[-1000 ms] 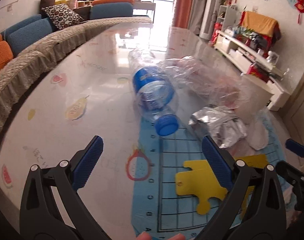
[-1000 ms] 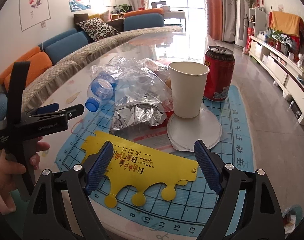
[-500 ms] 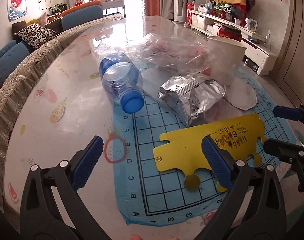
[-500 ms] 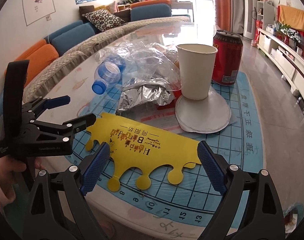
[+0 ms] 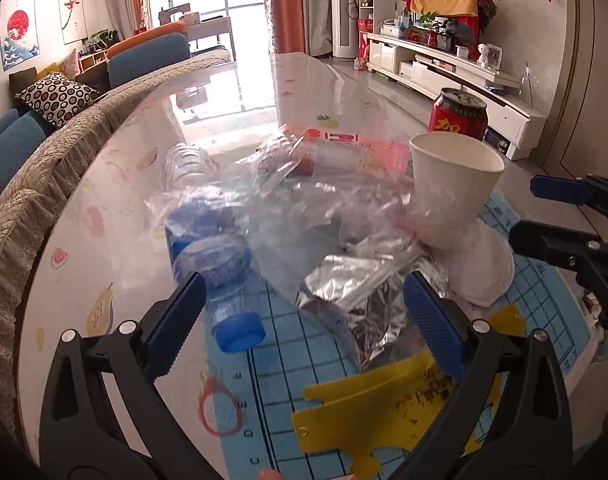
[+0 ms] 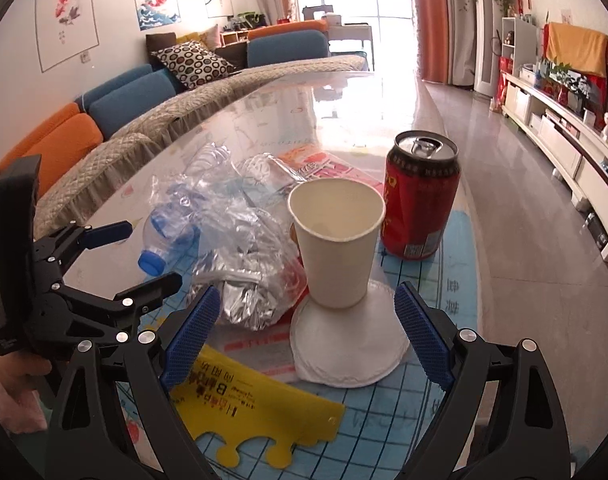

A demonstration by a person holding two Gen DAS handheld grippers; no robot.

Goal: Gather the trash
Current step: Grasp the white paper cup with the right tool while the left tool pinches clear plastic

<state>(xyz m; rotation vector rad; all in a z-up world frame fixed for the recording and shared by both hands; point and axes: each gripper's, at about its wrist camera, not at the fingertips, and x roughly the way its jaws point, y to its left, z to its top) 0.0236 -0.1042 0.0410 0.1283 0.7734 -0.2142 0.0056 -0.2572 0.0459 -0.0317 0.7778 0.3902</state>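
You're in a living room, over a glossy table [image 6: 335, 120] with a blue grid mat [image 6: 455, 264]. Your left gripper [image 5: 304, 316] has its jaws apart, empty, with the foil bag [image 5: 355, 300] between them at 12 o'clock and the bottle [image 5: 220, 272] at 10. Your right gripper [image 6: 304, 328] is spread wide, gripping nothing; the paper cup [image 6: 335, 240] stands at 12 o'clock, the red can [image 6: 419, 196] at 1, touching neither.

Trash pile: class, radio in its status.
Left gripper open, right gripper open, both empty. Cup, can, bottle untouched. Nothing blocking.
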